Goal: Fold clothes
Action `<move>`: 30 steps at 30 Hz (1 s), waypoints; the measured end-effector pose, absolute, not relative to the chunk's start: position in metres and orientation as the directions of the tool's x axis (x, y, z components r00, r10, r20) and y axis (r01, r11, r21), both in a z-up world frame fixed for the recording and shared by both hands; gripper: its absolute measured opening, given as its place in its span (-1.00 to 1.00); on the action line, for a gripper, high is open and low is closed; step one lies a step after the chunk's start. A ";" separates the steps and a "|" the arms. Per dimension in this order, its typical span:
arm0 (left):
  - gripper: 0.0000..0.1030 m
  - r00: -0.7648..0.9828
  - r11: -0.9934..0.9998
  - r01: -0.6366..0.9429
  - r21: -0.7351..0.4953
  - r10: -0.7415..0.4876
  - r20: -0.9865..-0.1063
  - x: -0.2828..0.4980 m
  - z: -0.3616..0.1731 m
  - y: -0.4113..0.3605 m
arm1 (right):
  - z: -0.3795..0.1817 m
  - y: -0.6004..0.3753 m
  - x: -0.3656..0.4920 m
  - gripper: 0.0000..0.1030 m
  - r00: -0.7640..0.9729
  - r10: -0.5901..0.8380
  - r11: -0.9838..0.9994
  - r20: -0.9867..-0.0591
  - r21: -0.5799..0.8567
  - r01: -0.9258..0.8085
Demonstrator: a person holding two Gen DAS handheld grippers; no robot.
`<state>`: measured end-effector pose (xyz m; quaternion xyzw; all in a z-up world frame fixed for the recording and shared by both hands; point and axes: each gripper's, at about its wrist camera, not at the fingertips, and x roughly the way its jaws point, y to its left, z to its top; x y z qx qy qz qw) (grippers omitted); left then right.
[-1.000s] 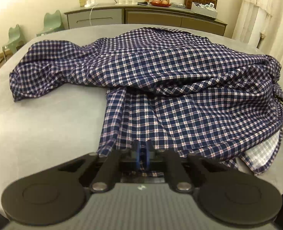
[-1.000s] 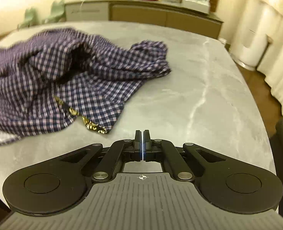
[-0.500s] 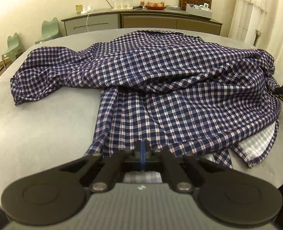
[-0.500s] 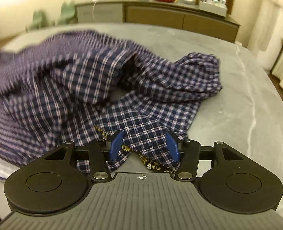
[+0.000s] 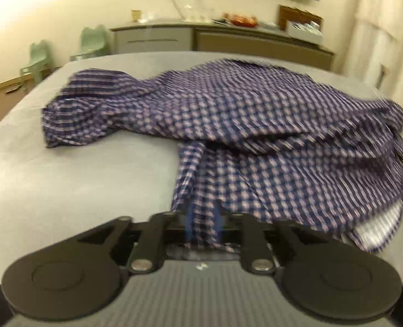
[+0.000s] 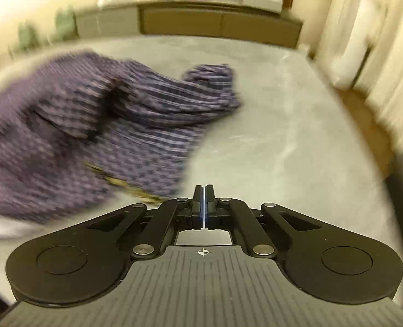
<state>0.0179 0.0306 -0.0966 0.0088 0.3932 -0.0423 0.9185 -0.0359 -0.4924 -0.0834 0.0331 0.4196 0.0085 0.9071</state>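
- The plaid shirt (image 5: 255,125) lies in a loose, rumpled heap across the grey table (image 5: 78,185), not folded in any tidy way: one sleeve (image 5: 92,114) trails off to the left, and the body bunches in overlapping ridges toward the right.
- A pale inner face of the cloth shows at the near right edge of the heap, so part of the hem is turned over.
- The left gripper (image 5: 202,224) has a strip of the shirt's near edge running between its blue pads; the fingers stand slightly apart with cloth filling the gap, so it appears clamped on the fabric, though blur keeps the contact from being certain.
- The right gripper (image 6: 204,204) has its fingers pressed together with nothing between them, hanging over bare table just beside the shirt's right edge, where a yellowish patterned trim (image 6: 125,185) shows.
- As a judgement, most of the folding remains: the shirt would need spreading flat, its sleeves brought in and its body doubled over before it counts as folded.
- Both views are smeared by motion, so fine detail of collar, buttons and seams cannot be made out.
- Beyond the table stands a long sideboard (image 5: 228,41) carrying glassware, a fruit bowl and a box; pale green chairs (image 5: 92,41) sit left, curtains right.
- Nothing lies on the table near the shirt to block the work.
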 end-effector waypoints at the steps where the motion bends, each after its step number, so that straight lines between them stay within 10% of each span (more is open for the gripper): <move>1: -0.27 0.683 0.997 0.077 -0.014 -0.063 -0.728 0.022 -0.099 0.028 | -0.086 -0.481 -0.034 -0.33 0.642 0.090 0.994 -0.761 0.106 -0.014; 2: -0.22 0.681 0.997 0.082 -0.008 -0.062 -0.730 0.024 -0.101 0.024 | -0.089 -0.469 -0.031 0.19 0.635 0.131 0.990 -0.761 0.136 -0.041; 5: -0.23 0.682 0.992 0.122 0.032 -0.060 -0.728 0.029 -0.106 0.006 | -0.109 -0.432 -0.017 0.29 0.614 0.158 0.987 -0.773 0.129 -0.091; 7: -0.71 0.686 0.989 0.142 0.048 -0.063 -0.725 0.030 -0.107 -0.001 | -0.120 -0.413 -0.008 0.09 0.614 0.142 0.990 -0.776 0.097 -0.107; 9: -0.99 0.683 0.986 0.156 0.058 -0.065 -0.728 0.030 -0.107 -0.003 | -0.122 -0.400 -0.006 -1.00 0.623 0.132 0.989 -0.771 0.064 -0.131; 19: -0.90 0.650 0.939 0.341 0.049 -0.198 -0.734 -0.009 -0.041 0.055 | -0.070 -0.413 -0.065 -1.00 0.514 0.267 0.927 -0.815 0.071 -0.368; 24: -0.36 0.753 0.942 0.329 0.063 -0.221 -0.620 0.029 0.011 0.066 | -0.017 -0.446 -0.038 0.10 0.658 0.259 0.958 -0.707 0.100 -0.270; 30: 0.13 0.822 0.944 0.306 0.125 -0.196 -0.534 0.148 0.021 0.050 | -0.019 -0.437 0.073 0.44 0.703 0.228 0.964 -0.673 0.053 -0.262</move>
